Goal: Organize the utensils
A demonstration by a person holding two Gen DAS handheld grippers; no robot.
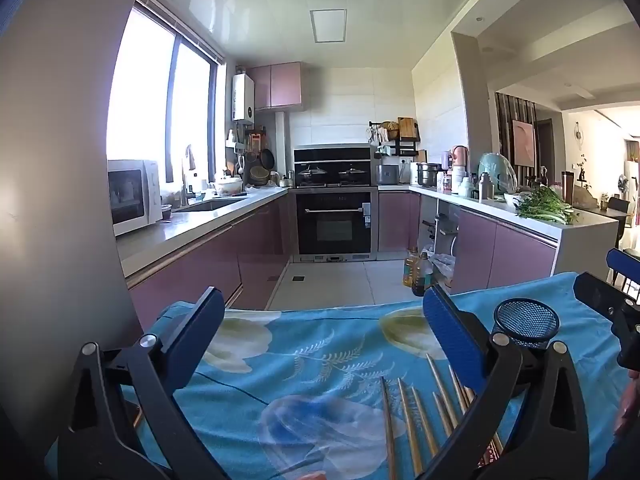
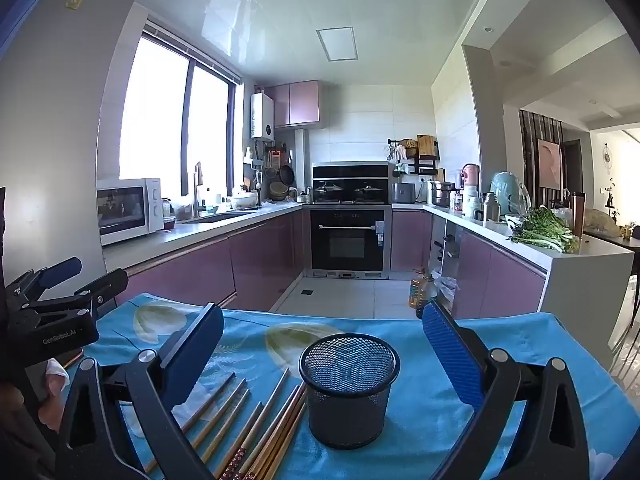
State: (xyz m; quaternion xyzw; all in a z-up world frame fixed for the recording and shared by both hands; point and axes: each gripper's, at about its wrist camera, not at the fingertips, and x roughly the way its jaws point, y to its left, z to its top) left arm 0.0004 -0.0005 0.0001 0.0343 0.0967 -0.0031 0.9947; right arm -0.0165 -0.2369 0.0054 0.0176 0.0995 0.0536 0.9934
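Both grippers hover over the blue-clothed desk (image 2: 460,432), jaws wide and empty. The right gripper (image 2: 324,344) frames the whole mesh cup (image 2: 350,390) standing mid-desk, chopsticks (image 2: 256,424) fanned just left of it. The left gripper (image 1: 320,328) view shows only the cup's rim behind its right finger (image 1: 454,340), and the chopstick tips.
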